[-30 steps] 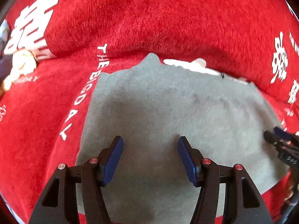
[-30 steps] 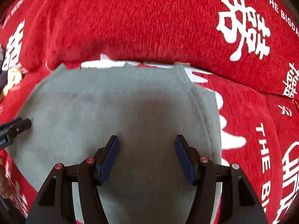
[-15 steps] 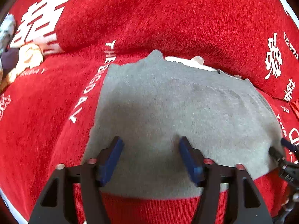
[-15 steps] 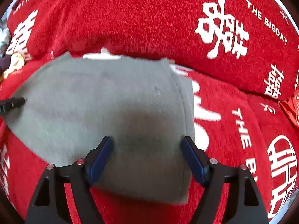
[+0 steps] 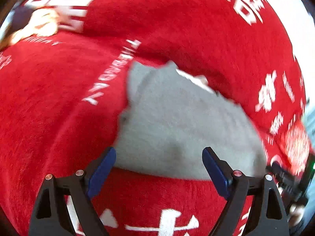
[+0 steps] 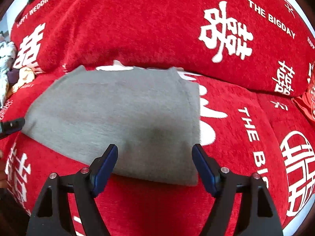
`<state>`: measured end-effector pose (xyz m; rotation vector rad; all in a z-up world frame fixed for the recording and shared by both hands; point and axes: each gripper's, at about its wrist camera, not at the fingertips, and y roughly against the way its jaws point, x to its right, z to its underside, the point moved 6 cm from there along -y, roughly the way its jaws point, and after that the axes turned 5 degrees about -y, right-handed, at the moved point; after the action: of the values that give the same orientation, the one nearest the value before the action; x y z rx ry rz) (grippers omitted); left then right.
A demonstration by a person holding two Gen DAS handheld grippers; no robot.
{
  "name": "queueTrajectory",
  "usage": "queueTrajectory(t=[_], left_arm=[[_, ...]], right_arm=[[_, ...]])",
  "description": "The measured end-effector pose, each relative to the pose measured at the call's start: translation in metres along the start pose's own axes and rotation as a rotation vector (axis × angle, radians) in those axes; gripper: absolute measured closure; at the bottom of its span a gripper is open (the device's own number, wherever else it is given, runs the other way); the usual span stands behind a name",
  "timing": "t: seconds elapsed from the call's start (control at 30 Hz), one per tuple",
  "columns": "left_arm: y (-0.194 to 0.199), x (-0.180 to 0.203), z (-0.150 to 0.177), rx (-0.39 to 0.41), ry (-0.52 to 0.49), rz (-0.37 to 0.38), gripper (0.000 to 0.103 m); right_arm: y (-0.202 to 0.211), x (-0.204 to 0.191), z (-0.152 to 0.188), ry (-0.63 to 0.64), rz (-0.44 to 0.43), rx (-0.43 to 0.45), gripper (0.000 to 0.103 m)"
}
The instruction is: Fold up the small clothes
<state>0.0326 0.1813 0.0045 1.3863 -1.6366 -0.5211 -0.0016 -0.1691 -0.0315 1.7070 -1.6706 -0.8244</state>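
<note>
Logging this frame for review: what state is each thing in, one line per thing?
grey garment: folded, lying flat on the red cover, not gripped.
left gripper: open, nothing between its pads.
right gripper: open, nothing between its pads.
red cover: spread over the seat and backrest.
pile of clothes: crumpled, unfolded, at the far left.
</note>
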Motion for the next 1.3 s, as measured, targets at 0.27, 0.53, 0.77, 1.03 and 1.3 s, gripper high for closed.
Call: queueTrajectory(t=[0.27,0.53,0.77,1.03,1.3], left_arm=[[-0.032,-0.018,-0.01,-0.07,0.046,0.033,0.013],[-0.057,0.012,-0.026,-0.069,-0.037,0.1,0.0],[-0.052,0.004,-0.025,-0.064,-0.043,0.06,0.048],[-0.051,0.011,-0.019,-0.04,-0.102,0.029,0.069],[-0.049,0.009,-0.018,-0.033,-0.09,0.078,0.077]], right_arm=[[-0.009,-0.029,-0.001,0.04,-0.047,-0.019,0.023],[-0.021,-0.047,-0.011,0.062,-0.059,-0.039,0.023],[-0.035,-0.089,-0.044,0.127,-0.097,-0.045,0.023],[-0.067,-0.167,-0.089,0.155,-0.198,-0.133,0.023],[-0.111,-0.236,-0.111,0.169,-0.211,-0.258,0.023]])
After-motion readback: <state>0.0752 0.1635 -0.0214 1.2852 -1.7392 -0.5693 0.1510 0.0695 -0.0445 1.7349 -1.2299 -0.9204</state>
